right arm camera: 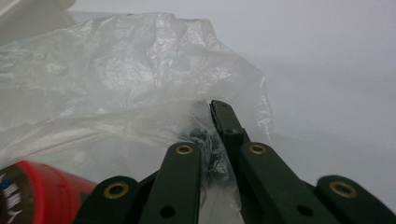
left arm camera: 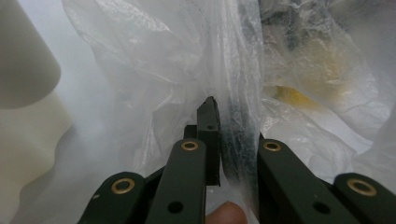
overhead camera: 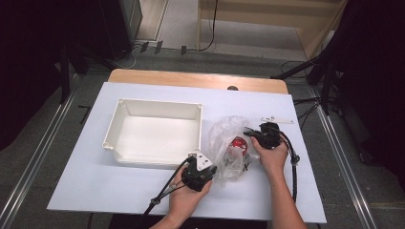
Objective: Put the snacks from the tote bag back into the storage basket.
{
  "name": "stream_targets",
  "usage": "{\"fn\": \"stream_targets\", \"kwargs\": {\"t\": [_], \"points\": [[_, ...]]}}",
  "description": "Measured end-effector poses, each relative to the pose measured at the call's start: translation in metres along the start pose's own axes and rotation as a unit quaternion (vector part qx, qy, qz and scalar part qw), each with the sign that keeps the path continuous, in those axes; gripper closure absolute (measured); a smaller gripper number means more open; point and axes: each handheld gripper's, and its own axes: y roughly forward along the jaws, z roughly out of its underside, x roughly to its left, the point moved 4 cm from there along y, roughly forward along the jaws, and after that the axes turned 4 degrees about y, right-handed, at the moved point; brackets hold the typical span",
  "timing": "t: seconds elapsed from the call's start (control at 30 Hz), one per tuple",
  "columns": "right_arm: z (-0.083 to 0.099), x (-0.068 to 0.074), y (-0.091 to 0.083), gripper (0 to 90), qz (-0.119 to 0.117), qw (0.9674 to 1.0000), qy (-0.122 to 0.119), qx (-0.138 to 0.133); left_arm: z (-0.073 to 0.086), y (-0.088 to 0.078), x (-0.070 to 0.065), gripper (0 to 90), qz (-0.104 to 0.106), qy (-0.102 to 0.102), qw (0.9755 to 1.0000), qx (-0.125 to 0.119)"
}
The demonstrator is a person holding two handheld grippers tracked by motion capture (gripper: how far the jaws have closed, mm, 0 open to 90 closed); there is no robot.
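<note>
Your left hand-held gripper point(overhead camera: 210, 170) and right hand-held gripper point(overhead camera: 249, 133) each pinch the film of the bag point(overhead camera: 228, 143), just right of the tray point(overhead camera: 153, 131) on the bench point(overhead camera: 95, 181). You seem to be opening it; next, pull the sides apart gently.

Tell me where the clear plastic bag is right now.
In the high view the clear plastic bag lies on the white table, just right of the white tray, pinched between the left gripper and the right gripper, with a red item inside.
</note>
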Motion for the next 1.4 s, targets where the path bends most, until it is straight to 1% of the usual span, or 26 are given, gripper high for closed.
{"fn": "stream_targets", "kwargs": {"t": [0.07, 0.1, 0.17, 0.27, 0.3, 0.33, 0.37, 0.47, 0.5, 0.53, 0.6, 0.63, 0.67, 0.73, 0.8, 0.83, 0.9, 1.0, 1.07, 1.13, 1.2, 1.27, 1.3, 1.33, 1.37, 1.4], "points": [[0.002, -0.004, 0.004, 89.4, -0.006, 0.9998, 0.013, 0.011, 0.0, 0.0, 0.001, 87.7, 0.005, -0.006, 1.0, 0.001], [0.005, -0.006, 0.007, 89.1, -0.008, 0.9997, 0.013, 0.02, 0.0, 0.0, 0.001, 87.8, 0.007, -0.009, 0.9999, 0.004], [0.007, -0.006, 0.01, 89.7, 0.009, 0.9996, 0.004, 0.028, 0.0, 0.0, 0.002, 88.3, 0.011, -0.014, 0.9998, 0.004], [0.004, -0.007, 0.01, 89.6, 0.008, 0.9998, 0.002, 0.016, 0.0, -0.001, 0.003, 88.4, 0.017, -0.014, 0.9997, 0.008], [0.004, -0.008, 0.01, 89.4, 0.006, 0.9998, 0.008, 0.019, 0.0, -0.001, 0.004, 88.4, 0.02, -0.016, 0.9996, 0.007], [0.006, -0.01, 0.011, 89.4, 0.008, 0.9996, 0.008, 0.024, 0.0, -0.001, 0.004, 88.5, 0.022, -0.015, 0.9996, 0.007], [0.008, -0.012, 0.012, 90.0, 0.016, 0.9995, 0.005, 0.028, 0.001, -0.001, 0.005, 88.7, 0.022, -0.011, 0.9997, 0.009], [0.008, -0.012, 0.012, 90.0, 0.03, 0.9992, 0.004, 0.026, 0.002, -0.002, 0.003, 89.3, 0.016, 0.001, 0.9998, 0.006], [0.007, -0.013, 0.011, 90.0, 0.055, 0.9982, 0.001, 0.021, 0.003, -0.003, 0.003, 89.2, 0.019, 0.003, 0.9998, 0.005], [0.007, -0.013, 0.011, 90.0, 0.062, 0.9979, 0.003, 0.021, 0.003, -0.003, 0.002, 88.9, 0.018, 0.006, 0.9998, 0.003], [0.007, -0.014, 0.01, 89.8, 0.061, 0.9979, 0.001, 0.018, 0.004, -0.005, 0.002, 87.2, 0.018, 0.006, 0.9998, -0.002], [0.008, -0.014, 0.01, 87.6, 0.06, 0.998, -0.001, 0.018, 0.005, -0.005, 0.002, 86.8, 0.019, 0.008, 0.9998, -0.003], [0.008, -0.014, 0.009, 83.0, 0.057, 0.9982, -0.003, 0.016, 0.005, -0.006, 0.001, 86.3, 0.019, 0.006, 0.9998, -0.007], [0.008, -0.014, 0.003, 70.8, 0.053, 0.9985, 0.0, 0.011, 0.006, -0.007, 0.002, 85.1, 0.02, 0.006, 0.9997, -0.012], [0.007, -0.014, -0.006, 62.5, 0.038, 0.9992, 0.013, -0.006, 0.006, -0.008, 0.002, 83.4, 0.017, 0.006, 0.9997, -0.018], [0.007, -0.012, -0.012, 57.0, 0.031, 0.9993, 0.013, -0.017, 0.006, -0.008, 0.001, 83.0, 0.017, 0.007, 0.9996, -0.022], [0.006, -0.008, -0.025, 48.2, 0.034, 0.999, 0.009, -0.027, 0.006, -0.009, 0.002, 82.0, 0.016, 0.005, 0.9995, -0.025], [0.008, -0.001, -0.044, 40.1, 0.026, 0.9991, -0.001, -0.032, 0.006, -0.008, 0.002, 82.4, 0.016, 0.002, 0.9996, -0.025], [0.01, 0.005, -0.054, 36.1, 0.02, 0.9991, -0.01, -0.035, 0.006, -0.008, 0.002, 82.8, 0.015, 0.004, 0.9996, -0.024], [0.011, 0.01, -0.061, 31.5, 0.013, 0.9992, -0.017, -0.035, 0.005, -0.008, 0.002, 83.3, 0.013, 0.005, 0.9996, -0.022], [0.011, 0.014, -0.069, 28.0, 0.015, 0.9989, -0.022, -0.038, 0.005, -0.007, 0.002, 83.6, 0.012, 0.004, 0.9997, -0.021], [0.01, 0.017, -0.076, 25.3, 0.011, 0.9988, -0.023, -0.041, 0.005, -0.007, 0.002, 83.8, 0.013, 0.003, 0.9997, -0.022], [0.01, 0.019, -0.078, 24.2, 0.012, 0.9986, -0.027, -0.044, 0.005, -0.007, 0.002, 83.8, 0.012, 0.003, 0.9997, -0.021], [0.01, 0.021, -0.081, 19.7, 0.013, 0.9982, -0.032, -0.049, 0.005, -0.007, 0.002, 83.8, 0.014, 0.002, 0.9997, -0.022], [0.01, 0.023, -0.083, 14.7, 0.021, 0.9977, -0.036, -0.054, 0.005, -0.007, 0.002, 83.8, 0.013, 0.001, 0.9996, -0.024], [0.011, 0.026, -0.085, 14.4, 0.031, 0.9965, -0.046, -0.062, 0.005, -0.007, 0.003, 83.8, 0.013, 0.001, 0.9996, -0.024]]}}
